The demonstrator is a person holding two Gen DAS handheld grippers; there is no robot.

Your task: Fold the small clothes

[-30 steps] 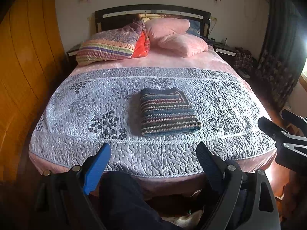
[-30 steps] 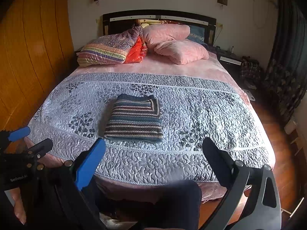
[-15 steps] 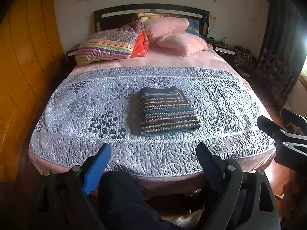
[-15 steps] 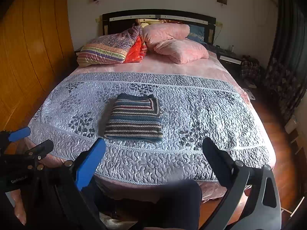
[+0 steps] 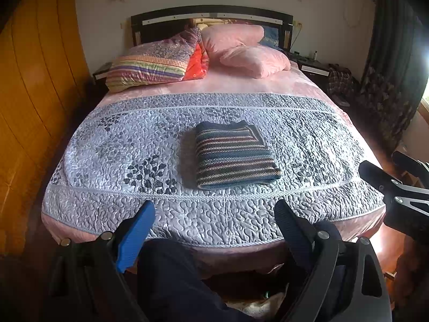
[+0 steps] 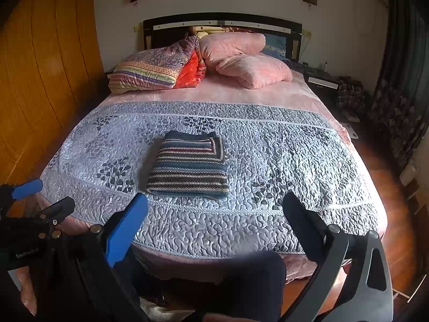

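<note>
A striped knitted garment [image 5: 233,155] [image 6: 191,166] lies folded into a neat rectangle in the middle of the grey quilted bedspread [image 5: 112,145] [image 6: 289,155]. My left gripper [image 5: 215,213] hangs open in front of the bed's foot edge, well short of the garment, with nothing between its blue and black fingers. My right gripper [image 6: 215,208] is also open and empty, held back off the foot of the bed. Each gripper shows at the side edge of the other's view.
Striped, red and pink pillows [image 5: 187,56] are piled at the dark headboard [image 5: 211,16]. An orange wooden wardrobe [image 5: 29,102] runs along the left. Nightstands and dark curtains [image 6: 402,86] stand to the right. A person's dark-trousered legs [image 5: 171,276] are just below the grippers.
</note>
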